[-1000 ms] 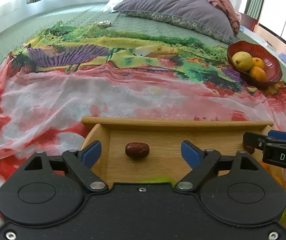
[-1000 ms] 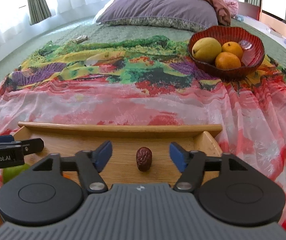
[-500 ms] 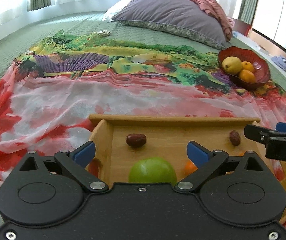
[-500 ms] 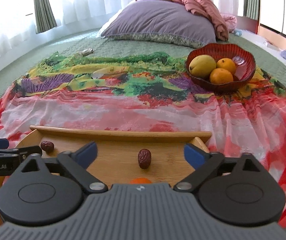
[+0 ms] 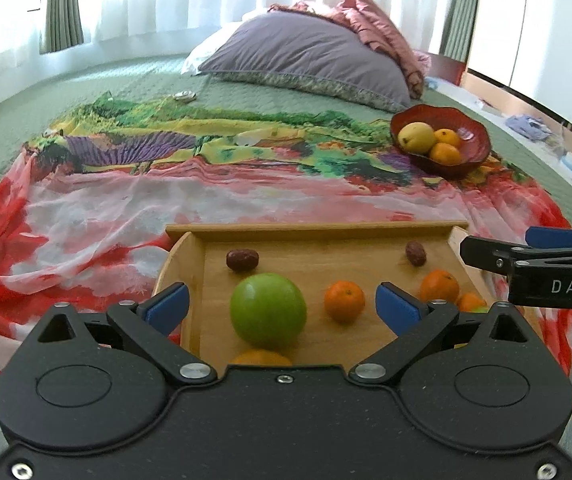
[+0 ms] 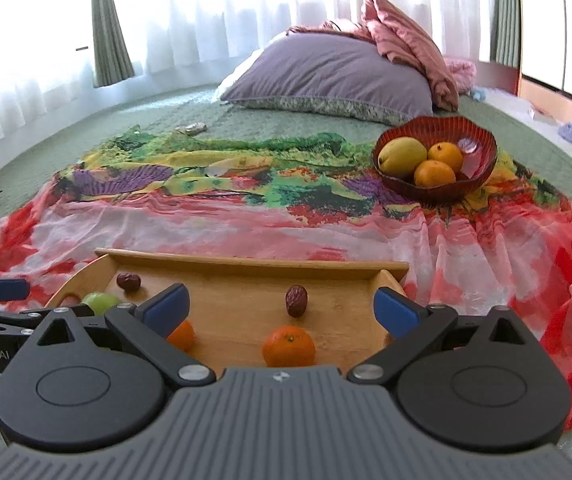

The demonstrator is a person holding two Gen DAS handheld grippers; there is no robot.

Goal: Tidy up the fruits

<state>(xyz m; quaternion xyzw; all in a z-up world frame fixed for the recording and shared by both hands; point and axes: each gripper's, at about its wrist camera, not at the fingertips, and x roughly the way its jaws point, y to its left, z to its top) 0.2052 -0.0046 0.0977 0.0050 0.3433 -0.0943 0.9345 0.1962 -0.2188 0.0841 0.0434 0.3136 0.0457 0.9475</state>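
Note:
A wooden tray (image 5: 314,229) lies on the bed close in front of me. It holds a green apple (image 5: 268,310), several small oranges (image 5: 344,301) and two brown dates (image 5: 242,259). The tray (image 6: 246,261) also shows in the right wrist view with an orange (image 6: 288,346) and a date (image 6: 296,300). A red bowl (image 5: 474,148) with a yellow fruit (image 5: 417,138) and two oranges stands far right. My left gripper (image 5: 282,306) is open and empty above the apple. My right gripper (image 6: 282,312) is open and empty above the tray.
A colourful scarf (image 5: 206,184) covers the green bedspread (image 5: 134,80) under the tray and bowl (image 6: 482,152). A purple pillow (image 5: 306,56) and pink cloth lie at the head. Curtains hang behind. A small object (image 5: 185,96) lies on the bedspread.
Both grippers have drawn back and risen from the tray, and their jaws have opened wider. More of the tray's fruit has come into view.

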